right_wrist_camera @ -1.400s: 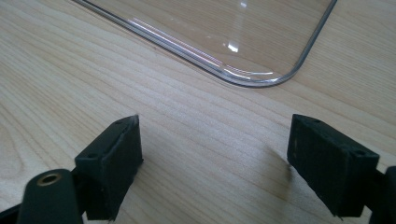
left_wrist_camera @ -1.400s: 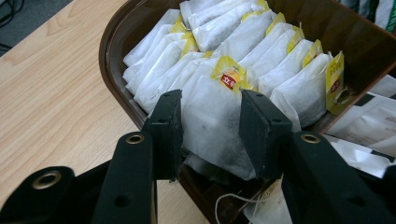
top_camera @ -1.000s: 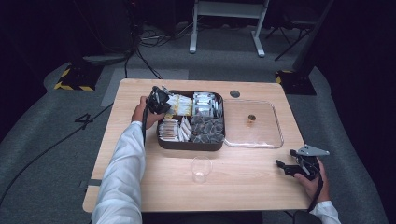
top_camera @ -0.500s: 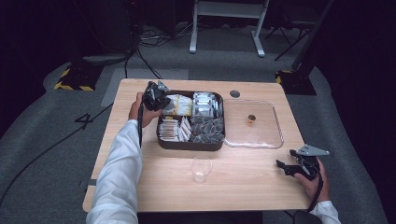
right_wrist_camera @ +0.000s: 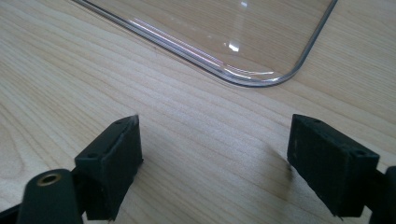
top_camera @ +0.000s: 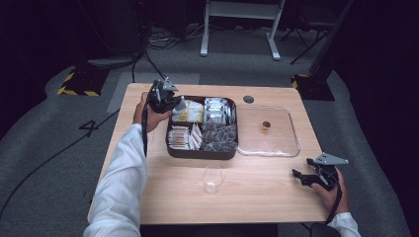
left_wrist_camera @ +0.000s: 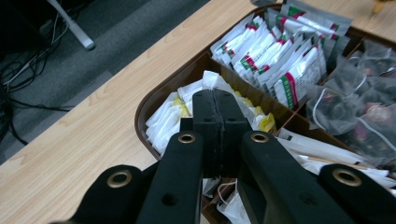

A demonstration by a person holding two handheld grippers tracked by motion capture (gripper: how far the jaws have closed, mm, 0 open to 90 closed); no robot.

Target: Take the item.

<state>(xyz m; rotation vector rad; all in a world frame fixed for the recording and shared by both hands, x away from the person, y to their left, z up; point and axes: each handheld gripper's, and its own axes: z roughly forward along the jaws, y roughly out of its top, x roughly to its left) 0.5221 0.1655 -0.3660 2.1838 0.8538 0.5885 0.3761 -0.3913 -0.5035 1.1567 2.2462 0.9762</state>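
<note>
Holding my left gripper (top_camera: pixel 174 102) up over the back-left corner of the brown tray (top_camera: pixel 200 154), jaws clamped tight together. In the left gripper view a white sachet (left_wrist_camera: pixel 211 80) with a bit of yellow on it pokes out just past the closed tips, so it looks pinched between them, though I can't see the actual contact. Directly under the jaws is the compartment of white-and-yellow sachets (left_wrist_camera: pixel 166 120). The tray has four compartments: that one, one beyond it with white packets (left_wrist_camera: pixel 280 56) striped red and green, one off to the side with clear bags of dark tea (left_wrist_camera: pixel 359 107), and one close under the gripper with more pale sachets (left_wrist_camera: pixel 322 154).

My right gripper (top_camera: pixel 309 177) sits low by the table (top_camera: pixel 257 195), well apart from the tray, jaws wide open with bare wood between them. Ahead of it lies one clear lid (right_wrist_camera: pixel 261 37); one rounded corner sits just beyond the jaws. One empty glass (top_camera: pixel 213 178) stands between both grippers, in front of the tray.
</note>
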